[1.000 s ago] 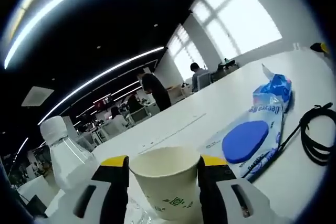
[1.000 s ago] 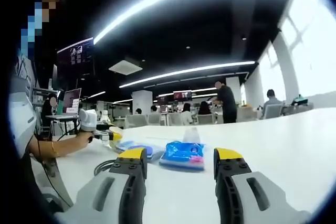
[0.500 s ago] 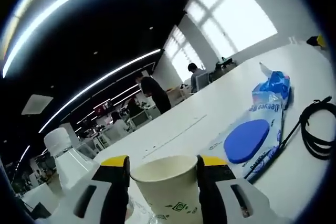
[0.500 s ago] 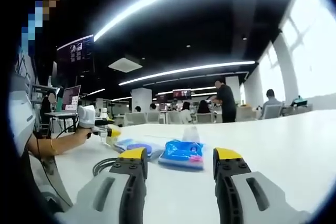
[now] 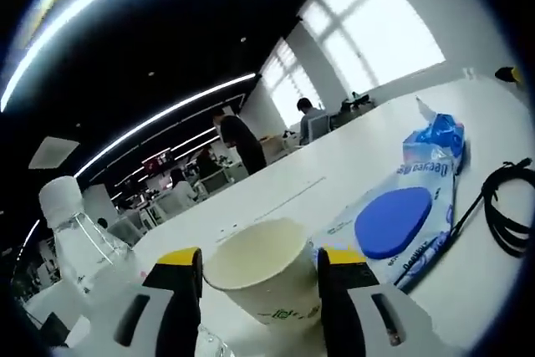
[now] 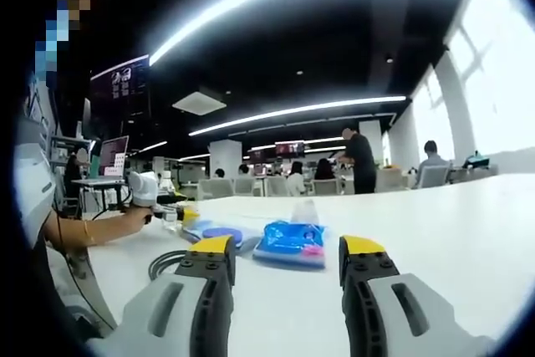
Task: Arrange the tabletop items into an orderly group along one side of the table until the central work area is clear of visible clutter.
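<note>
Between the left gripper's (image 5: 261, 269) yellow-tipped jaws sits a paper cup (image 5: 266, 279), tilted, both jaws at its sides, though actual contact cannot be made out.

Close in, the left gripper view alone gives a clear plastic bottle (image 5: 84, 250) with a white cap beside the cup, a blue-and-white packet (image 5: 407, 215) with a blue disc on it, and a black cable (image 5: 504, 211) looping toward the white table's (image 5: 351, 152) near edge. From the right gripper view, the right gripper (image 6: 286, 265) has its jaws apart on nothing, with a blue packet (image 6: 290, 242) lying beyond them, and a person's hand (image 6: 134, 221) carrying the other gripper farther off. Small items near that hand are too tiny to identify.
</note>
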A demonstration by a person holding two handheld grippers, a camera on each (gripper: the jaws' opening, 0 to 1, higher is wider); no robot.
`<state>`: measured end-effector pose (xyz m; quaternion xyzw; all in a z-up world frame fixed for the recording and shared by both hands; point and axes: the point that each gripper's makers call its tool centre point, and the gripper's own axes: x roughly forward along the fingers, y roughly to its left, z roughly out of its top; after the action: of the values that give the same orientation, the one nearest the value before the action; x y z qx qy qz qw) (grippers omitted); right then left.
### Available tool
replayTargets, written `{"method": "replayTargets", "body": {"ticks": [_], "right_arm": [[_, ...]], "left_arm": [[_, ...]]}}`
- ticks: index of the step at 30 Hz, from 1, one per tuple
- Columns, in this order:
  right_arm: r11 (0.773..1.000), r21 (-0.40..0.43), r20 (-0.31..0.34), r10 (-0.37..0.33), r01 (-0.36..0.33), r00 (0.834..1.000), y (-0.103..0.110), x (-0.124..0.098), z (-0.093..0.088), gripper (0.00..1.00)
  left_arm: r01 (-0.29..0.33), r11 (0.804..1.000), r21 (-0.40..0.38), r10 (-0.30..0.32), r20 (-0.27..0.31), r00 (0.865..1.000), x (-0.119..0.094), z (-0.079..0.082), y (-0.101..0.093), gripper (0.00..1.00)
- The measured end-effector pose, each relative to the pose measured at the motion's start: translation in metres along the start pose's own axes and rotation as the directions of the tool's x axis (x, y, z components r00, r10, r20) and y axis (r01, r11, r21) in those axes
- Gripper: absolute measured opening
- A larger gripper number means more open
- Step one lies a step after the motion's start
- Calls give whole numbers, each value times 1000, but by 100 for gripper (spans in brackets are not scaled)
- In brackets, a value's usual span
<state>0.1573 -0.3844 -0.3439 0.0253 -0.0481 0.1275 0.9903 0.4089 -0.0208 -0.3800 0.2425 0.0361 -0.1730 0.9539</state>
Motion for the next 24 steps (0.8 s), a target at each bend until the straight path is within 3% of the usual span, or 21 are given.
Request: {"method": "replayTargets", "body": {"ticks": [6, 11, 18, 24], "right_arm": [[1000, 2, 2, -5, 5, 1000, -2, -2, 0, 48], [1000, -4, 0, -4, 4, 1000, -1, -2, 1, 48], [1000, -9, -5, -1, 1, 1000, 1, -1, 2, 48], [1000, -17, -11, 5, -5, 1000, 3, 0, 2, 48]], "left_arm": [[-36, 999, 18, 35, 34, 999, -6, 13, 6, 57], [-74, 993, 97, 70, 48, 996, -11, 20, 9, 57], [-79, 988, 134, 75, 30, 997, -12, 16, 11, 53], [-59, 995, 76, 55, 50, 997, -20, 22, 11, 55]]}}
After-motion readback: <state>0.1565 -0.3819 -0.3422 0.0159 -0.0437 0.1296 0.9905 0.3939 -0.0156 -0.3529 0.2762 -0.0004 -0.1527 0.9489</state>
